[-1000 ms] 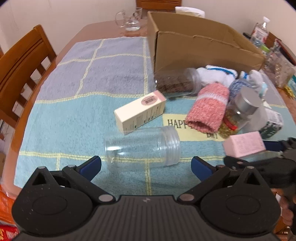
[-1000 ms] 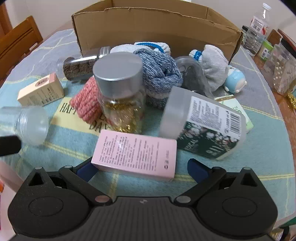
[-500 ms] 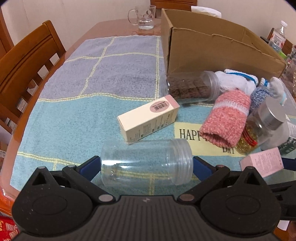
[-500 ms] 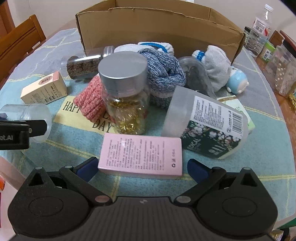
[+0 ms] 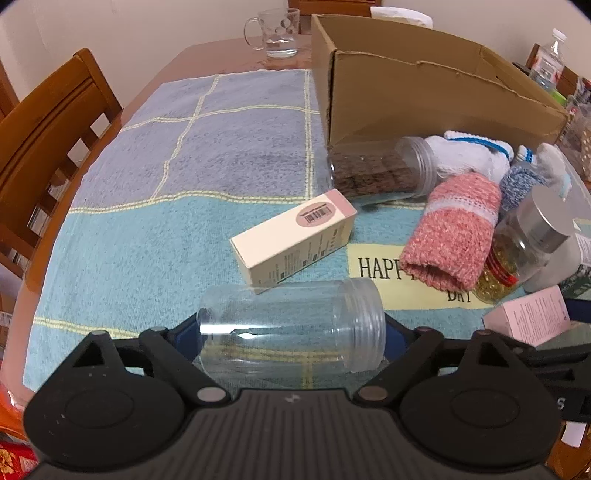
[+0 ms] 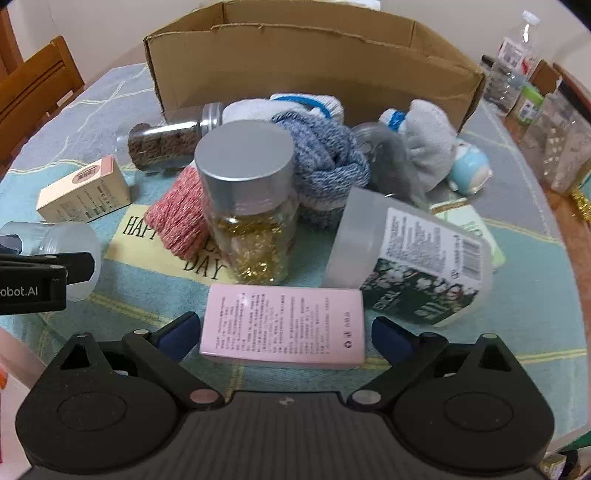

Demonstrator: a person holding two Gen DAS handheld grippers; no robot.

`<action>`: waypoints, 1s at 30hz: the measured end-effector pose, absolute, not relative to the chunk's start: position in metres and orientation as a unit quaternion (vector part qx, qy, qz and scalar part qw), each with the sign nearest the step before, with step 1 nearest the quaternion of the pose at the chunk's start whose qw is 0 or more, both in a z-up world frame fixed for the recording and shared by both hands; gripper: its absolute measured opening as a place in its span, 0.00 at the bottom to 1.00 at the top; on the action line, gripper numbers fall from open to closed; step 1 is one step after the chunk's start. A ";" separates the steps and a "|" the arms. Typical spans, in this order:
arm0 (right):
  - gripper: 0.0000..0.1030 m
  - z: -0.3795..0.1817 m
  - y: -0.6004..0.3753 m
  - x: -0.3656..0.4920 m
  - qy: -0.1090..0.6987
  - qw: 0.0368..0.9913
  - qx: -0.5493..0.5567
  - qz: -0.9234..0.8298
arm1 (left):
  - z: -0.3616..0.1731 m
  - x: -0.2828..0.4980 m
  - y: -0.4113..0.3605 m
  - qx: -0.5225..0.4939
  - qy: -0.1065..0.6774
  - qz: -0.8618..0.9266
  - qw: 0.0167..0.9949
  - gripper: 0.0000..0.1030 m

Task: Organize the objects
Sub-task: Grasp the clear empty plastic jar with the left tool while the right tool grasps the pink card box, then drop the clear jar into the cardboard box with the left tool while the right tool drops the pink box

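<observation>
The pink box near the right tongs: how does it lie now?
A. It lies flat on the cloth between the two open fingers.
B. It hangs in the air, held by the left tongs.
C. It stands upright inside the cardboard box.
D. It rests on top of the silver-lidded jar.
A: the pink box lies flat on the cloth, between the open fingers of the right tongs, with a gap on each side.

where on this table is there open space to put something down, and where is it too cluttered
Free: the towel between the wooden chair and the cardboard box, from the glass mug down to the cream carton. Crowded: in front of the box, where the brown-filled jar, pink knit roll, gold-filled jar and white bottle bunch together.
</observation>
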State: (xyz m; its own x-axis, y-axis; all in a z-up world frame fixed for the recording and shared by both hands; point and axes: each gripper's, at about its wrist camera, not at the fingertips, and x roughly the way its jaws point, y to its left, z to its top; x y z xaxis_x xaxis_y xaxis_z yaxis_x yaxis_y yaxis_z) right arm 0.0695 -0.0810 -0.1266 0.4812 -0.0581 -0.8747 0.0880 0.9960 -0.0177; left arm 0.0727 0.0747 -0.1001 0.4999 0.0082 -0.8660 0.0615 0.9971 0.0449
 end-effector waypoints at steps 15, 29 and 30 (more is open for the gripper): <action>0.83 -0.104 -0.089 0.065 0.523 0.852 0.019 -0.022 | -0.083 0.076 0.081 0.078 0.499 -0.064 0.861 0.88; 0.83 -0.025 -0.107 0.061 0.515 0.856 0.045 0.003 | -0.009 0.103 0.084 0.130 0.471 -0.188 0.852 0.88; 0.83 -0.019 -0.108 0.062 0.513 0.858 0.042 0.004 | -0.005 0.107 0.082 0.133 0.470 -0.196 0.850 0.88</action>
State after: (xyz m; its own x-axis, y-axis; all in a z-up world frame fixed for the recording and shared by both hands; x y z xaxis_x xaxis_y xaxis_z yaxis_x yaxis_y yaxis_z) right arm 0.0618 -0.1079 -0.0193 0.4741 0.0502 -0.8790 0.0357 0.9965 0.0762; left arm 0.1071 0.0822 -0.0049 0.4815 -0.2074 -0.8515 0.4576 0.8882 0.0424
